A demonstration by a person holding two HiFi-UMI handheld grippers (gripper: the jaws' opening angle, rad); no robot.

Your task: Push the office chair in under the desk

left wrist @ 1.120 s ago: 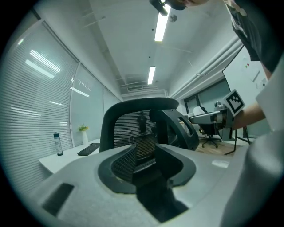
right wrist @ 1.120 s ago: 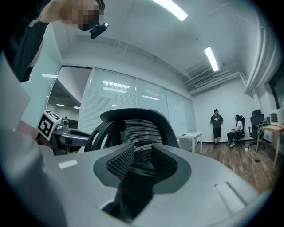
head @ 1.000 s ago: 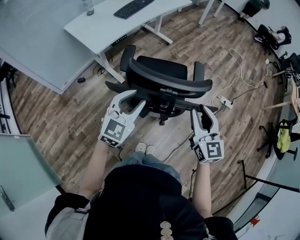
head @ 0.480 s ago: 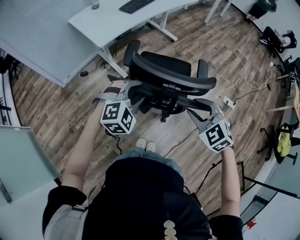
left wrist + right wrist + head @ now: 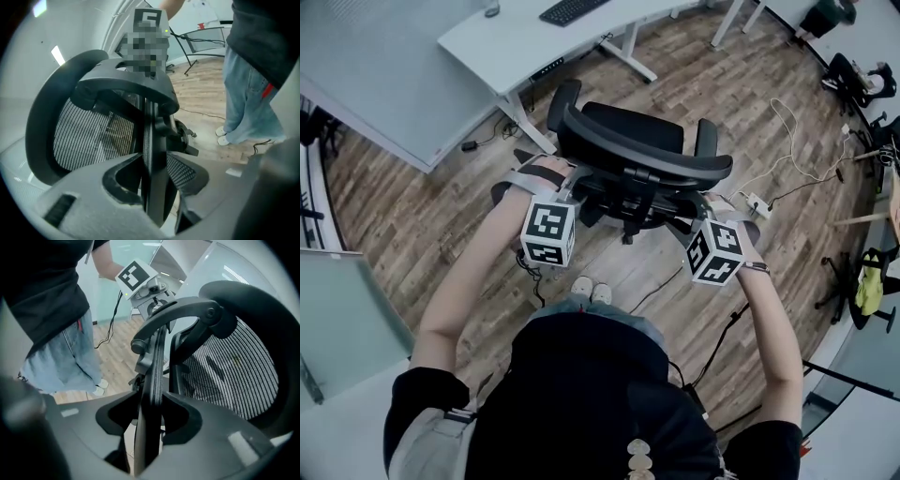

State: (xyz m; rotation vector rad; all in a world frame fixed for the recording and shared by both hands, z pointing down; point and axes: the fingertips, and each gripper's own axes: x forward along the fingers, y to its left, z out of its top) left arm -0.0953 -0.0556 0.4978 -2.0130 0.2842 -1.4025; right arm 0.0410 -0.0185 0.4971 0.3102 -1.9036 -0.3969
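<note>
On the left gripper (image 5: 154, 161) the fingers (image 5: 117, 187) stand wide, having just been closing a little, and the thin backrest rim (image 5: 152, 136) of the office chair (image 5: 628, 127) runs edge-on between their tips. The tips sit close on either side of it, and whether they press on it is hard to make out. The right gripper (image 5: 151, 397) straddles the same rim at its right end, its jaws having just been opening and now wide, again with the tips close beside the rim. Black mesh (image 5: 89, 136) fills the curved frame beyond. From the head view both sets of jaws are largely hidden behind the marker cubes (image 5: 548, 230) and the top of the backrest. The chair stands on the wood floor (image 5: 422, 216) on the near side of the white desk (image 5: 525, 47), well apart from it, its seat facing the desk and its wheeled base mostly hidden beneath. The desk and a keyboard (image 5: 567, 11) on it are cut off by the far edge
</note>
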